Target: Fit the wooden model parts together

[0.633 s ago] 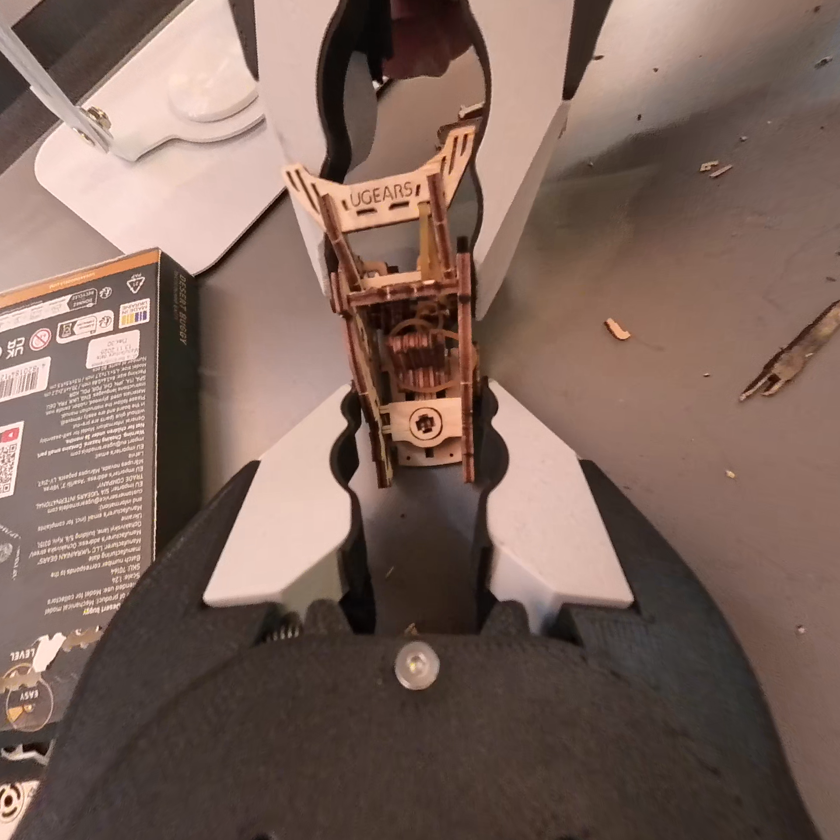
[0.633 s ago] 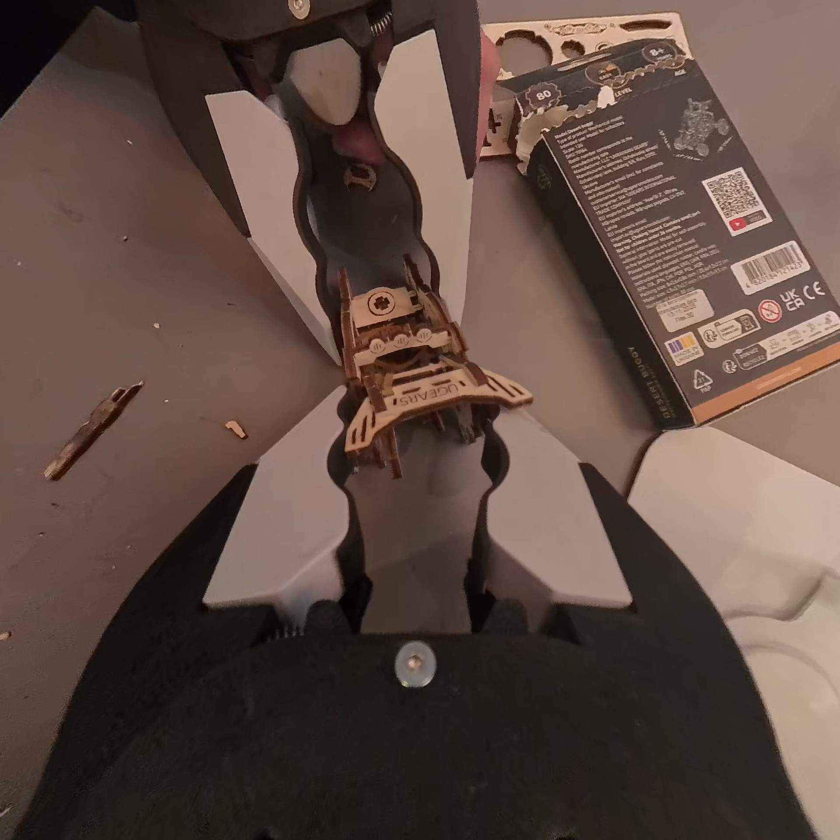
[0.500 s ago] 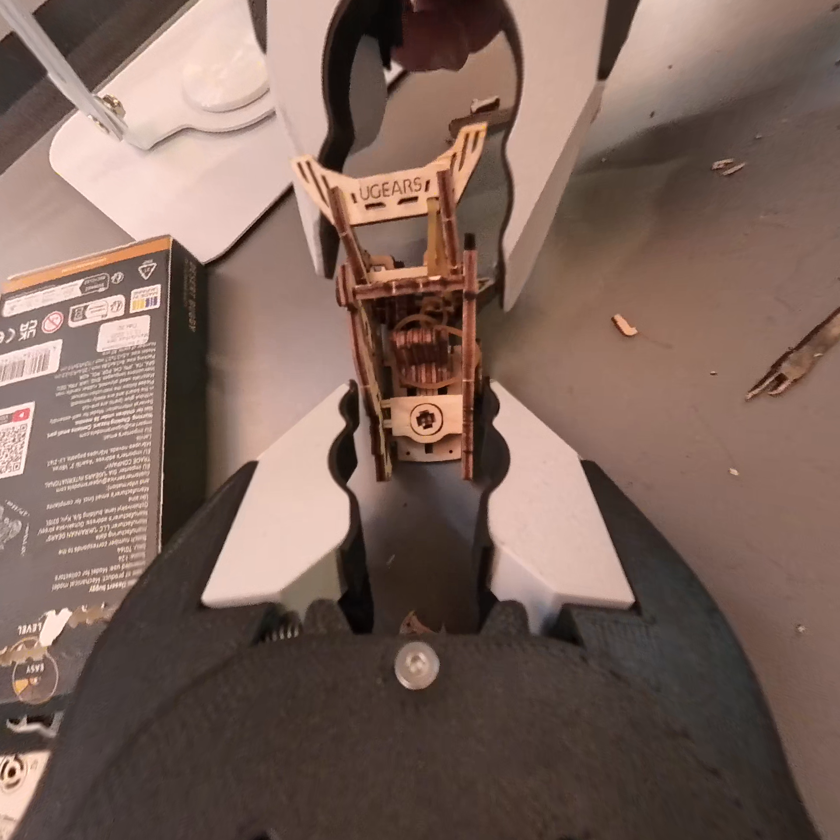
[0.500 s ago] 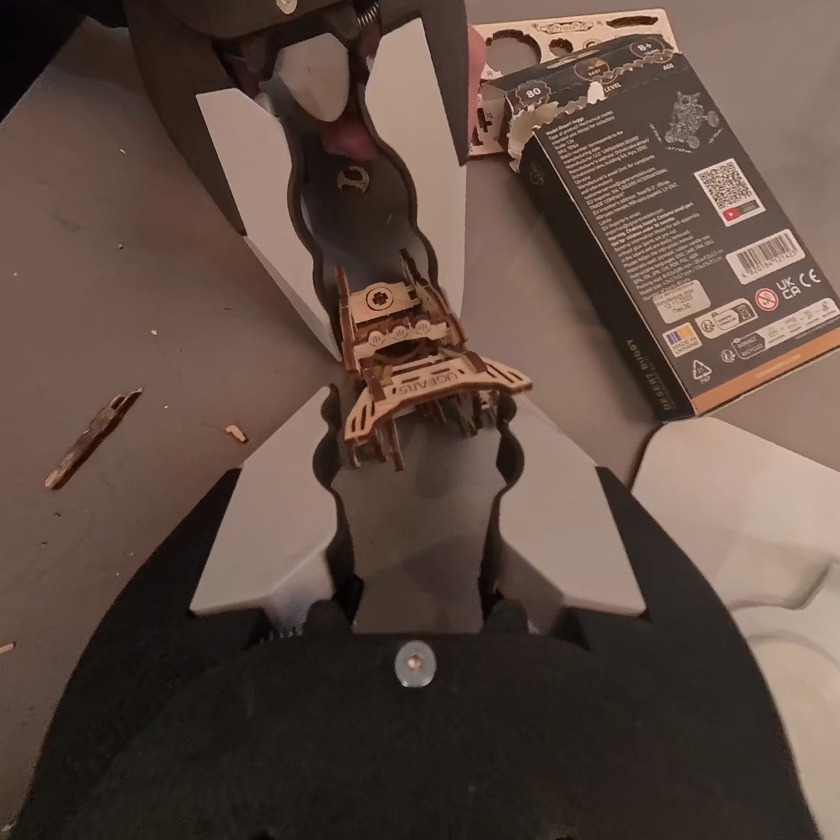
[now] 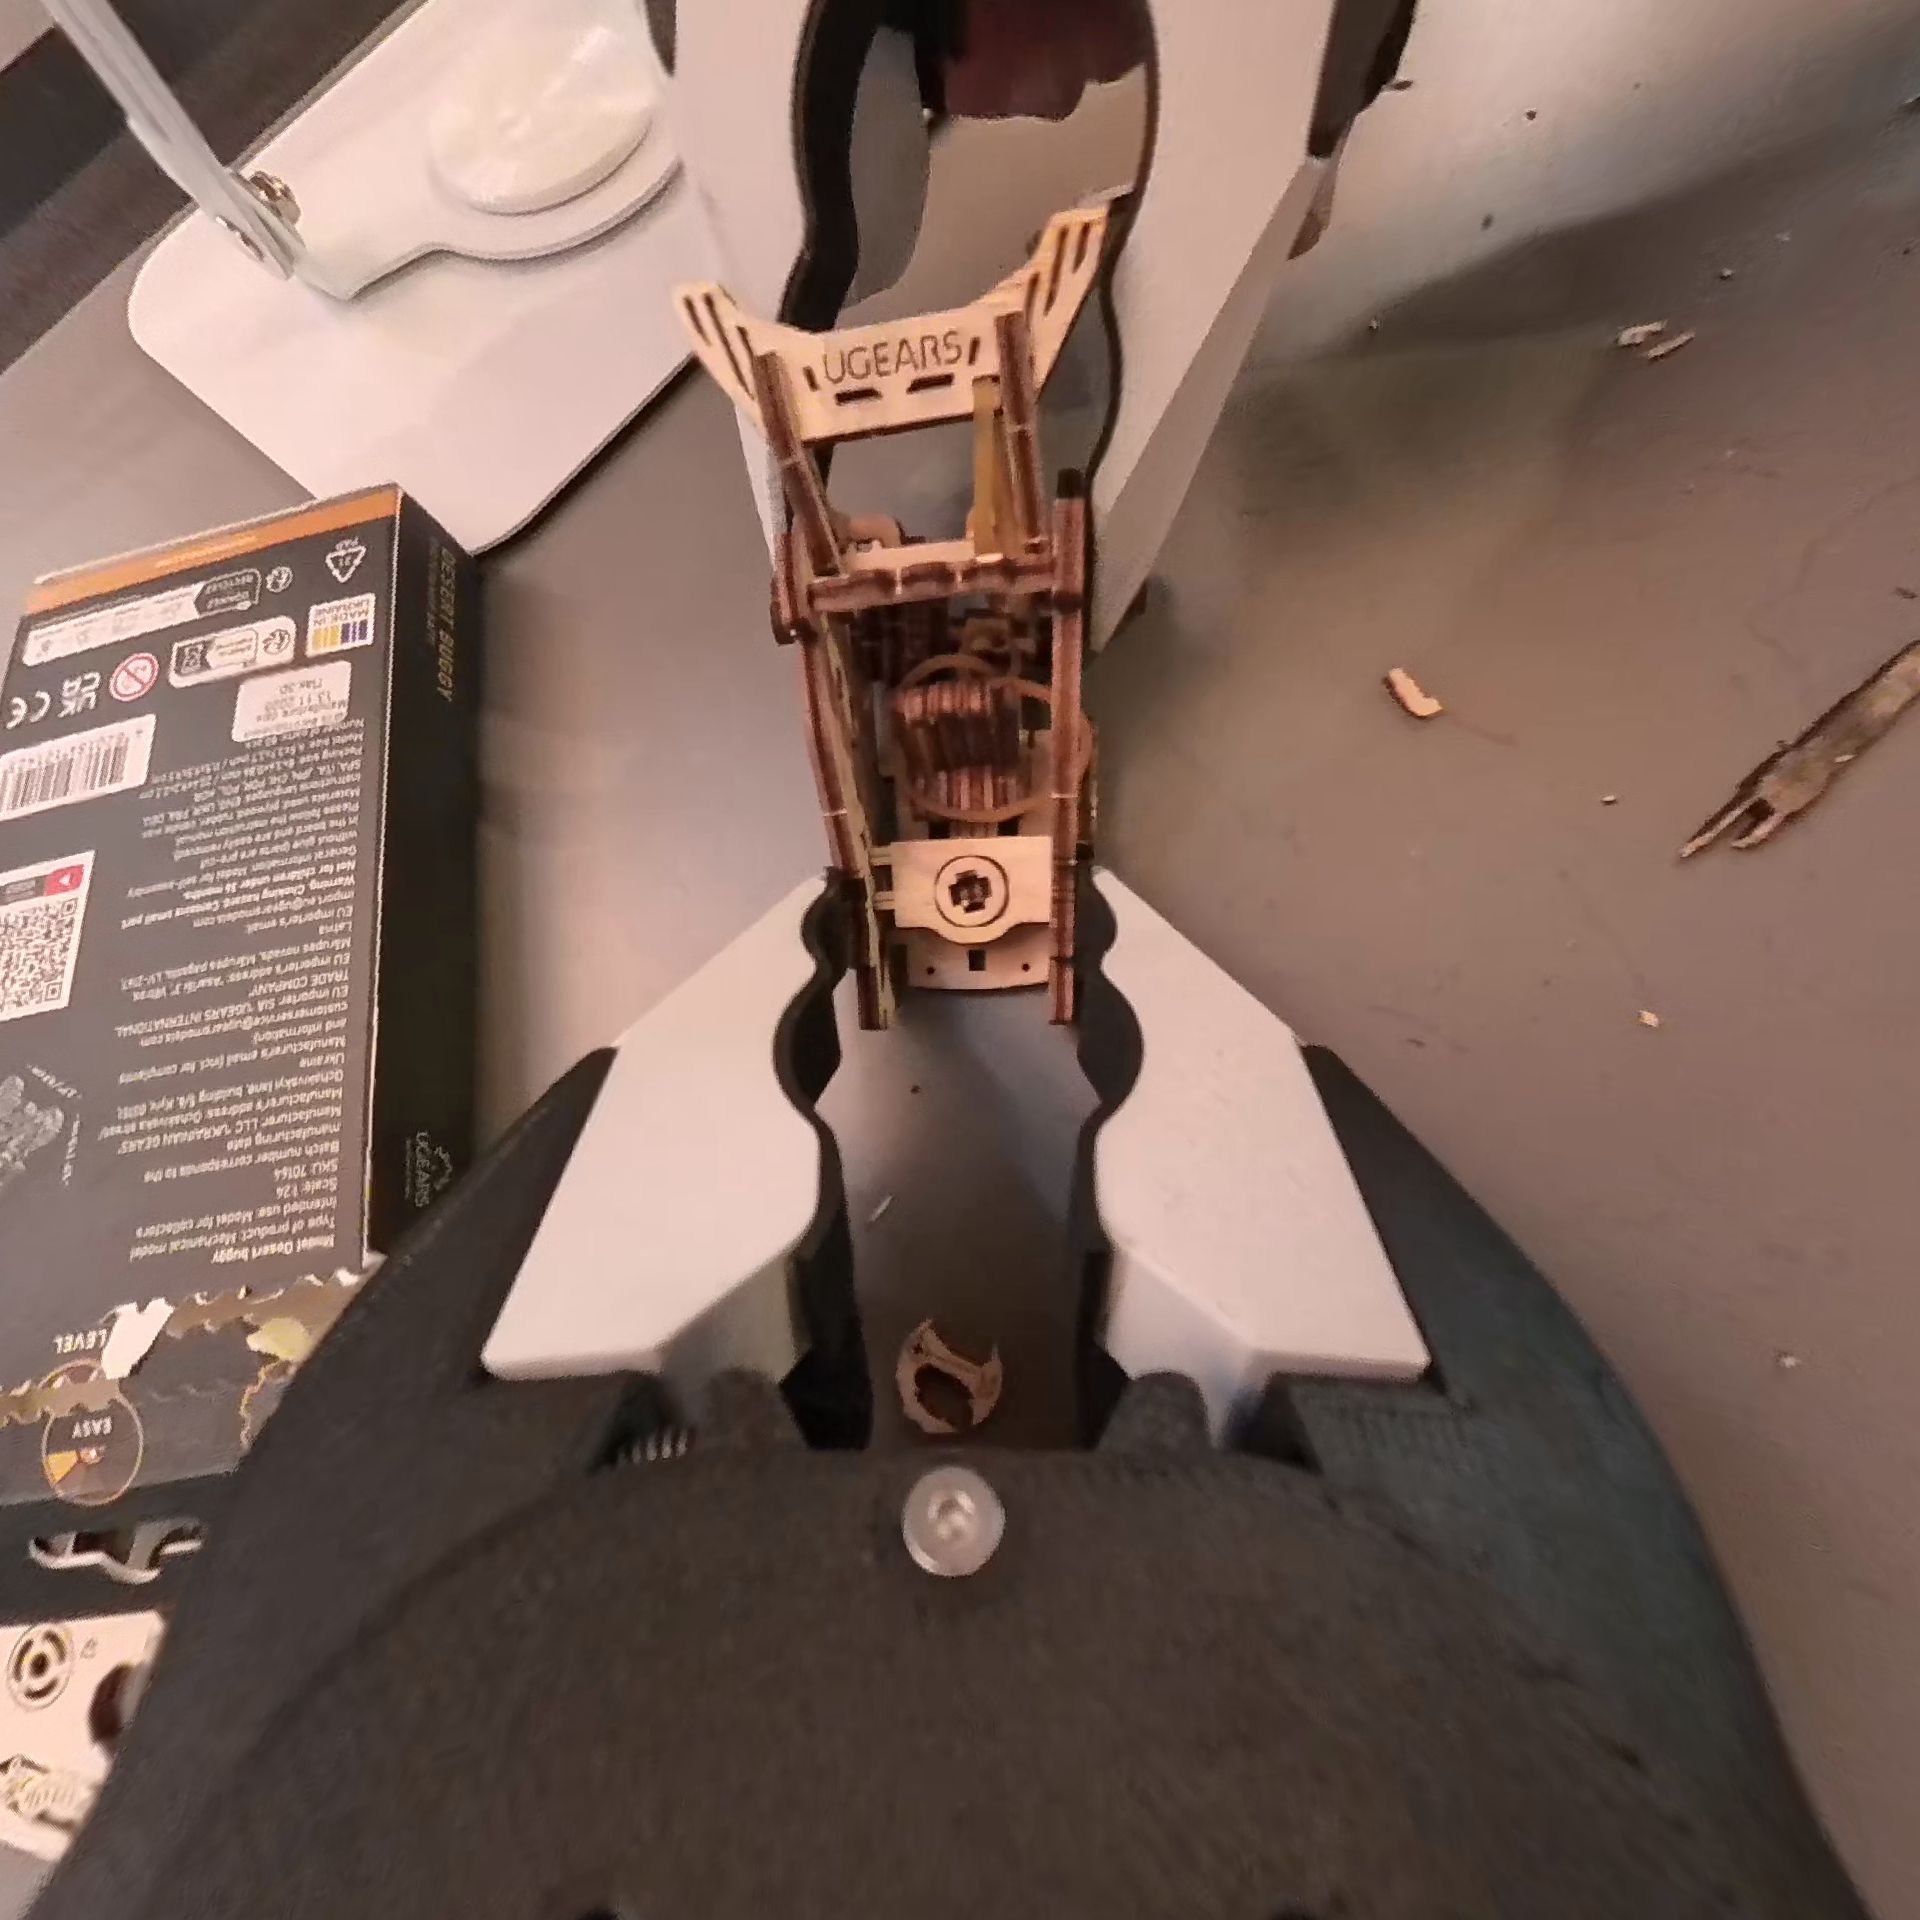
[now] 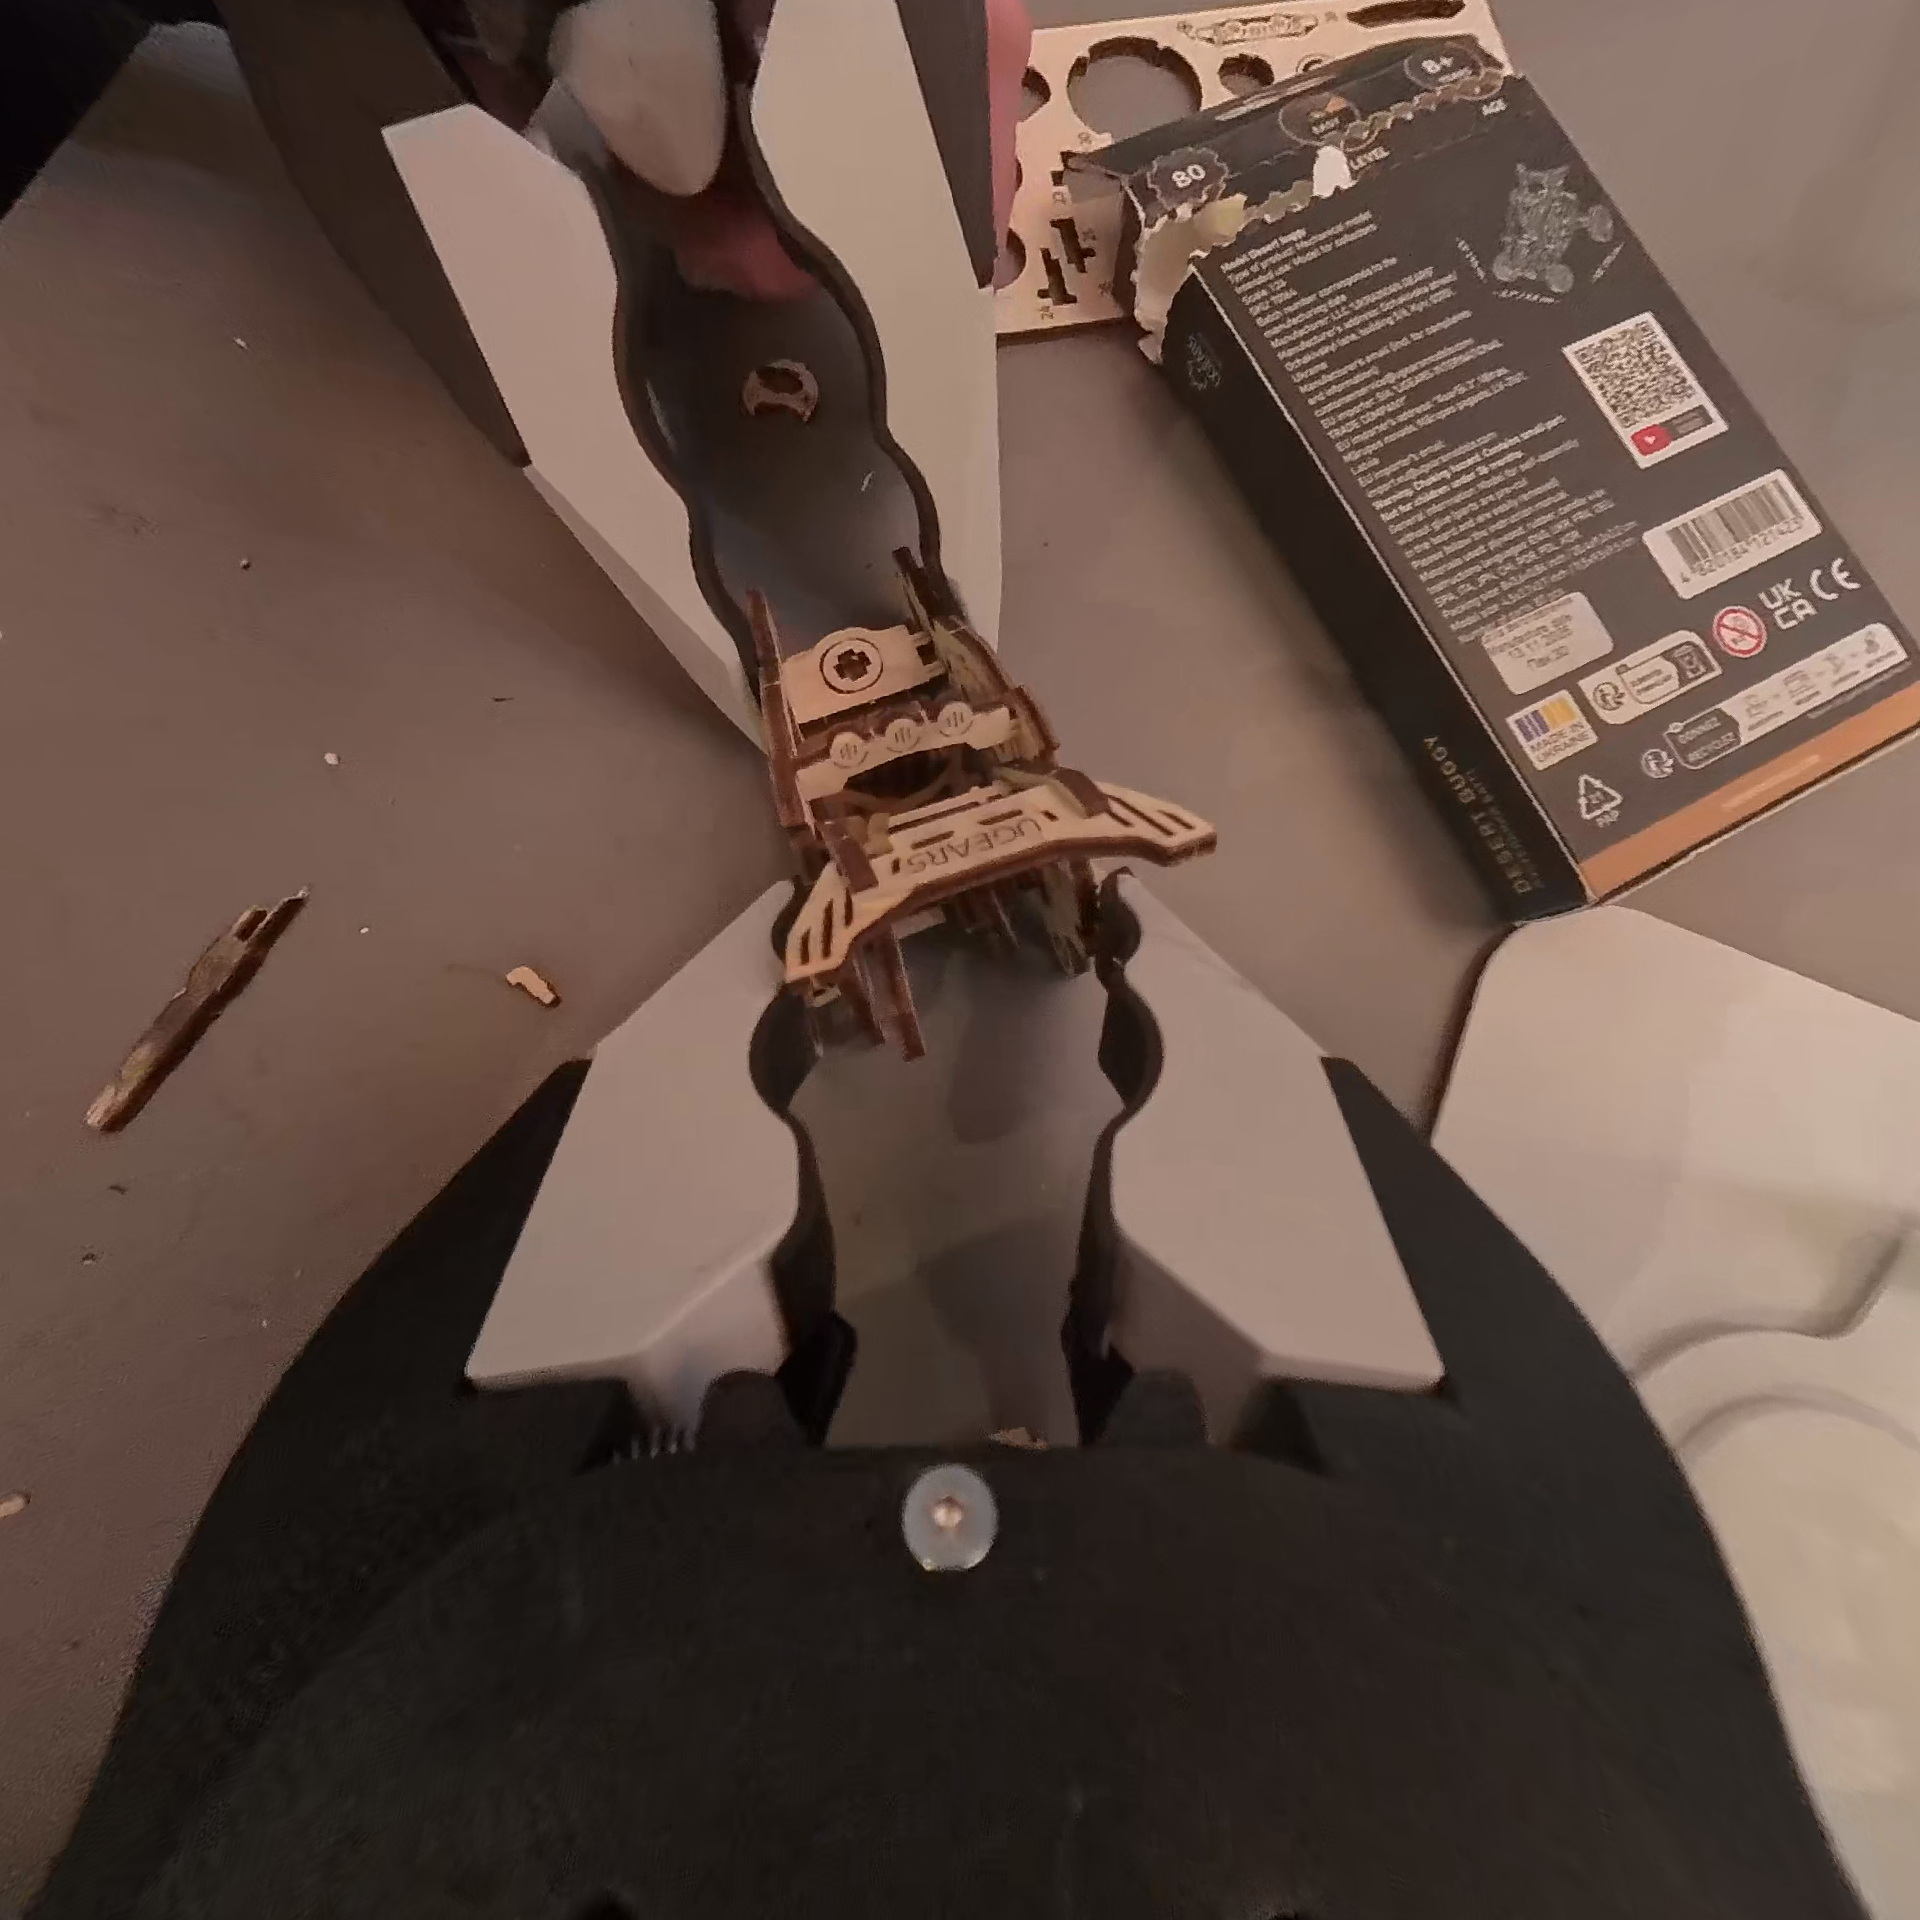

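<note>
The wooden model (image 5: 940, 665) is clamped at one end by the left gripper (image 5: 961, 935); the right gripper's (image 6: 940, 935) jaws stand open around its other end. A black box (image 5: 223, 894), wood scraps (image 5: 1808, 769) and a small loose part (image 5: 945, 1387) crowd the bench (image 5: 1507, 520).

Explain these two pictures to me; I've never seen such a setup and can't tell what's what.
There is no robot here: a person holds a two-fingered tool in each hand, and a camera on each tool looks along its fingers. One picture is from the left gripper, the other from the right gripper, and they face each other. Between them is a half-built wooden model. The left jaws grip its plain end on both sides. The right jaws sit around its winged end, though I cannot tell whether they press. On the grey table lie a black box, a punched-out wooden sheet, wood scraps and a small wooden ring.
</note>
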Available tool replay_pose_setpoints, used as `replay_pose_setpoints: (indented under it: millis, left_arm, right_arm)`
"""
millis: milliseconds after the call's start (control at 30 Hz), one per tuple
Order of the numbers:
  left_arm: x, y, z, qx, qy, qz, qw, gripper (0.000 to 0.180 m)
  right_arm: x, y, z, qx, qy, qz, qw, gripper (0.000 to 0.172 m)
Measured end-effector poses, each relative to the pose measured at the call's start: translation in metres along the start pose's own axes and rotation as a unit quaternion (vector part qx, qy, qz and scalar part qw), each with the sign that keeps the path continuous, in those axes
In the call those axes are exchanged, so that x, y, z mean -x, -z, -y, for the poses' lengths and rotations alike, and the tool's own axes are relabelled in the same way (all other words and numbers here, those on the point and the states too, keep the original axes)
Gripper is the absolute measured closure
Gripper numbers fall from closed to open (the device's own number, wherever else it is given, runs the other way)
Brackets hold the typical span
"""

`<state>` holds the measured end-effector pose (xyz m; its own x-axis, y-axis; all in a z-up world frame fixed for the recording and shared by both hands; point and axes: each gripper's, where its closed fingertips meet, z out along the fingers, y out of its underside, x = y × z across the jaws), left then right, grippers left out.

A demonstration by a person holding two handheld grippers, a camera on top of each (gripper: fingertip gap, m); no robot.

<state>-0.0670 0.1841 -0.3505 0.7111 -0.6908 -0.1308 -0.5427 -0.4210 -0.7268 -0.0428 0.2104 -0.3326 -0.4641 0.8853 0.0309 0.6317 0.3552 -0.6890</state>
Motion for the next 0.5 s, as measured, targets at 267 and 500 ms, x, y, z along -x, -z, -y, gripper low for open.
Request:
replay_pose_setpoints:
  millis: [267, 500]
  left_arm:
    - [-0.021, 0.014, 0.014, -0.031, -0.007, -0.038, 0.999, 0.14]
    - [-0.053, 0.033, 0.038, -0.112, 0.079, -0.129, 0.982, 0.14]
  right_arm:
    - [0.023, 0.016, 0.008, -0.013, -0.024, -0.012, 1.0, 0.121]
    - [0.048, 0.052, 0.029, -0.019, -0.083, -0.031, 0.996, 0.116]
